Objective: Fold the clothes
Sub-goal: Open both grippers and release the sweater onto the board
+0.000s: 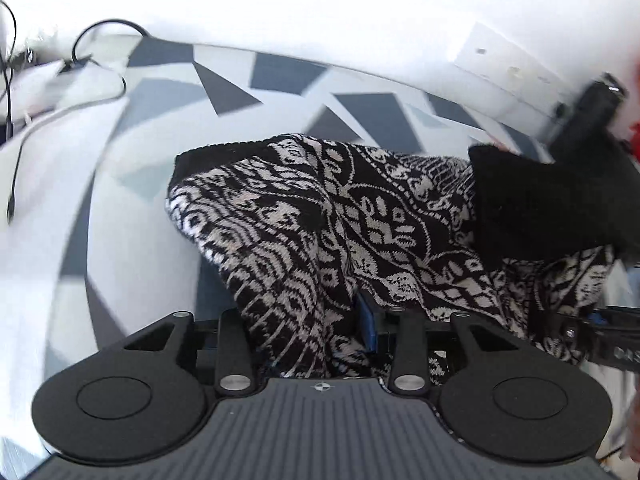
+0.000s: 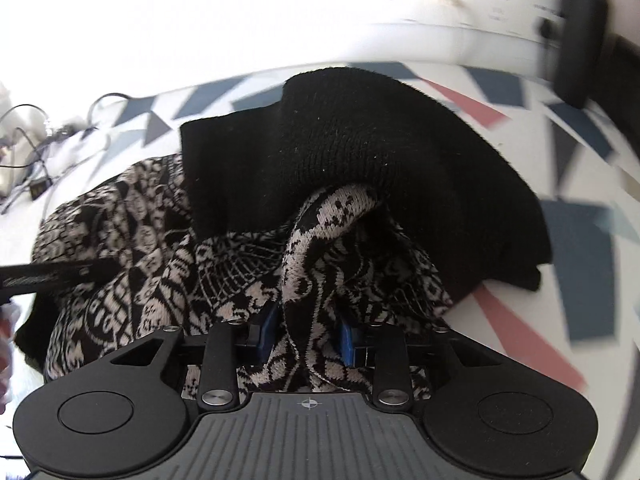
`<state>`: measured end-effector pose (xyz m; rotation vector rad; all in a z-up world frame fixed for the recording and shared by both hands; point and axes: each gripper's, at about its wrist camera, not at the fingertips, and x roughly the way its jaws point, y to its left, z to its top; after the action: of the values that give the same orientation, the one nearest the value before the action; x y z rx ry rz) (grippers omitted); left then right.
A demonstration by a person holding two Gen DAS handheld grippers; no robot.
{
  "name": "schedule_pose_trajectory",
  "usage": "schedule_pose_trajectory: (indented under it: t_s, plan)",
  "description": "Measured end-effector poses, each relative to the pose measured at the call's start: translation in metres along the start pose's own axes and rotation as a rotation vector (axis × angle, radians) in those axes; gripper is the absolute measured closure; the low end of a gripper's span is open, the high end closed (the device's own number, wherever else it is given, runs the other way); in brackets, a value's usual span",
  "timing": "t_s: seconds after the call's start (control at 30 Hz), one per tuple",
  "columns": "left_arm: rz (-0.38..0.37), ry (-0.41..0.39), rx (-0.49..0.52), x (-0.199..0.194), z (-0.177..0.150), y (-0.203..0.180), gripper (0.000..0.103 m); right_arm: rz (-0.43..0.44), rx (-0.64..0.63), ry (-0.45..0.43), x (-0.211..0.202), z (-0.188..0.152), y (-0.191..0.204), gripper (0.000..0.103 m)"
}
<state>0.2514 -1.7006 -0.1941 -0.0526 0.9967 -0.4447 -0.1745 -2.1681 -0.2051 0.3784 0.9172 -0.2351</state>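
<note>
A black-and-white patterned knit sweater (image 1: pixel 344 216) with plain black ribbed parts (image 1: pixel 536 208) hangs bunched over a patterned cloth surface. My left gripper (image 1: pixel 320 320) is shut on a fold of the sweater; the fabric drapes over its fingers and hides the left one. In the right wrist view the same sweater (image 2: pixel 224 264) is bunched, with its black part (image 2: pixel 360 152) on top. My right gripper (image 2: pixel 306 332) is shut on a twisted fold of the sweater between its blue pads (image 2: pixel 346 338). The other gripper shows at the right edge of the left wrist view (image 1: pixel 608 348).
The surface is a white cloth with grey, blue and red geometric shapes (image 2: pixel 520 328). Black cables (image 1: pixel 16 184) and a small device lie at the far left. A white wall with a socket strip (image 1: pixel 516 76) stands behind, with a dark object (image 1: pixel 588 120) beside it.
</note>
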Motion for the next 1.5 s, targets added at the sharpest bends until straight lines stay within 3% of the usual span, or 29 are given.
schedule_pose_trajectory:
  t_s: [0.07, 0.13, 0.23, 0.37, 0.4, 0.5, 0.57, 0.67, 0.73, 0.8, 0.93, 1.03, 1.23, 1.43, 1.5]
  plan:
    - [0.001, 0.0, -0.016, 0.015, 0.014, 0.0, 0.051, 0.026, -0.012, -0.021, 0.015, 0.017, -0.002, 0.073]
    - [0.012, -0.002, -0.005, 0.024, 0.026, -0.004, 0.046, 0.029, 0.004, -0.044, 0.027, 0.032, -0.007, 0.07]
    - [0.063, 0.021, -0.011, 0.027, 0.035, -0.008, 0.033, 0.037, 0.065, -0.066, 0.029, 0.047, -0.018, 0.061]
    - [0.04, -0.05, -0.092, -0.01, 0.022, -0.003, 0.033, 0.06, 0.122, -0.135, -0.003, 0.047, -0.04, 0.037]
    - [0.033, -0.07, -0.116, -0.022, 0.016, -0.002, 0.032, 0.046, 0.136, -0.165, -0.014, 0.045, -0.047, 0.036]
    - [0.027, -0.135, -0.181, -0.054, -0.004, -0.003, 0.014, -0.006, 0.185, -0.263, -0.041, 0.044, -0.067, 0.034]
    - [0.017, -0.172, -0.217, -0.07, -0.019, -0.008, 0.012, -0.034, 0.198, -0.301, -0.043, 0.054, -0.078, 0.025]
    - [0.007, -0.177, -0.225, -0.082, -0.038, -0.016, 0.012, -0.067, 0.182, -0.328, -0.034, 0.071, -0.081, 0.023]
    - [0.03, -0.202, -0.226, -0.086, -0.047, -0.023, 0.012, -0.042, 0.183, -0.347, -0.024, 0.079, -0.076, 0.021]
    - [0.043, -0.196, -0.232, -0.085, -0.055, -0.027, 0.012, -0.006, 0.189, -0.366, -0.013, 0.086, -0.07, 0.011]
    - [0.035, -0.143, -0.242, -0.081, -0.064, -0.03, 0.013, -0.01, 0.081, -0.333, 0.02, 0.093, -0.054, 0.015]
    - [0.021, -0.121, -0.235, -0.075, -0.068, -0.033, 0.013, -0.004, -0.007, -0.304, 0.042, 0.093, -0.044, 0.031]
    - [0.074, -0.112, -0.207, -0.059, -0.058, -0.032, 0.017, 0.005, -0.024, -0.24, 0.052, 0.075, -0.05, 0.037]
    - [0.125, -0.113, -0.149, -0.037, -0.038, -0.034, 0.017, 0.043, 0.074, -0.173, 0.039, 0.052, -0.069, 0.037]
    - [0.131, -0.116, -0.168, -0.03, -0.032, -0.03, 0.028, 0.043, 0.055, -0.159, 0.033, 0.042, -0.068, 0.038]
